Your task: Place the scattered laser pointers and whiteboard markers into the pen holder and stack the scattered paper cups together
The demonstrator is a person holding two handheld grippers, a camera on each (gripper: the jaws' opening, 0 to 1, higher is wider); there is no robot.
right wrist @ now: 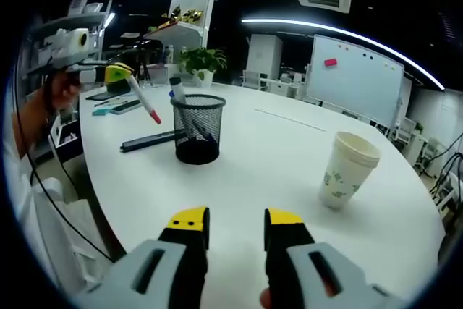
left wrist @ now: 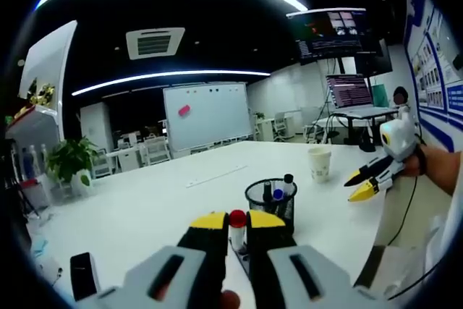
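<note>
My left gripper [left wrist: 238,223] is clamped on a whiteboard marker [left wrist: 236,230], a slim white cylinder with a rounded red cap that pokes up between the yellow-tipped black jaws. In the right gripper view that same marker [right wrist: 146,106] slants down from the left gripper [right wrist: 119,74], just left of the pen holder [right wrist: 197,129] and above the table.

The pen holder [left wrist: 271,201] is a round cup of black wire mesh, standing upright on the smooth white table [left wrist: 145,200]. Several pens with dark and blue caps stick out of its top.

My right gripper [right wrist: 235,226] has its jaws parted and holds nothing; I see bare table between them. In the left gripper view it [left wrist: 365,182] hovers at the right, near the table's edge.

A paper cup [right wrist: 346,168], pale and tapered with a rolled rim and a faint green print, stands upright to the right of the holder, well apart from it. A flat black bar [right wrist: 148,141] lies on the table left of the holder.
</note>
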